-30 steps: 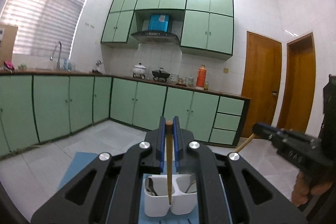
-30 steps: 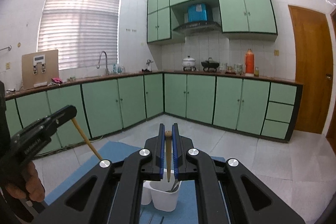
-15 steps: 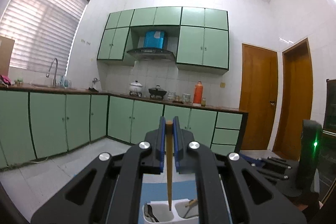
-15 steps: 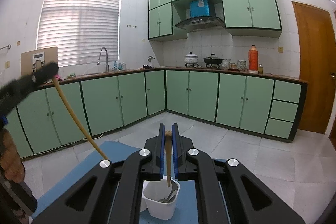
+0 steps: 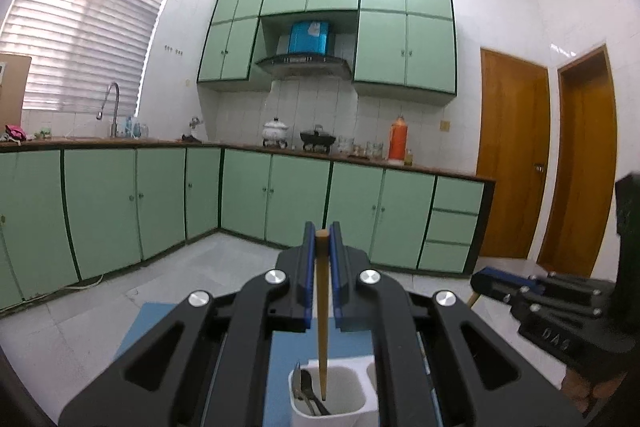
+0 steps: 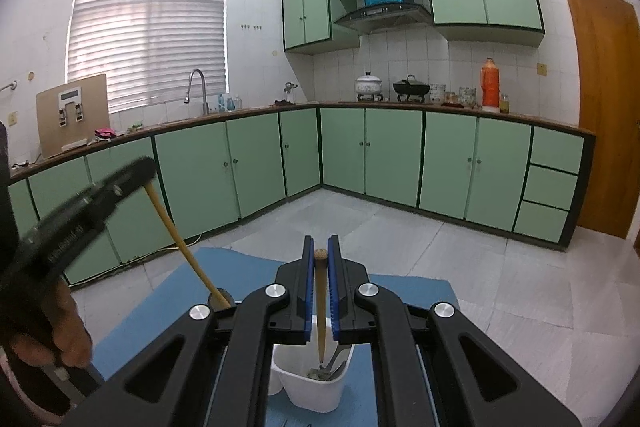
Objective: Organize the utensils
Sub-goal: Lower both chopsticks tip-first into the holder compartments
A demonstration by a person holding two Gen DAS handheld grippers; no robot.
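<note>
The left gripper [image 5: 322, 247] is clamped on a slim, tapering wooden chopstick [image 5: 321, 311], its blue pads pinching the blunt top; the pointed tip hangs inside a smooth white plastic holder [image 5: 332, 417] beside dark metal spoons [image 5: 306, 393]. The right gripper [image 6: 320, 255] grips a second chopstick [image 6: 321, 311] the same way, tip dipped in the holder's neighbouring compartment, which seems to hold metal cutlery, though it is blurred. The holder stands on a blue mat [image 6: 404, 287] over pale floor tiles [image 6: 500, 267], open all round, green cabinets [image 6: 448, 159] well apart.
</note>
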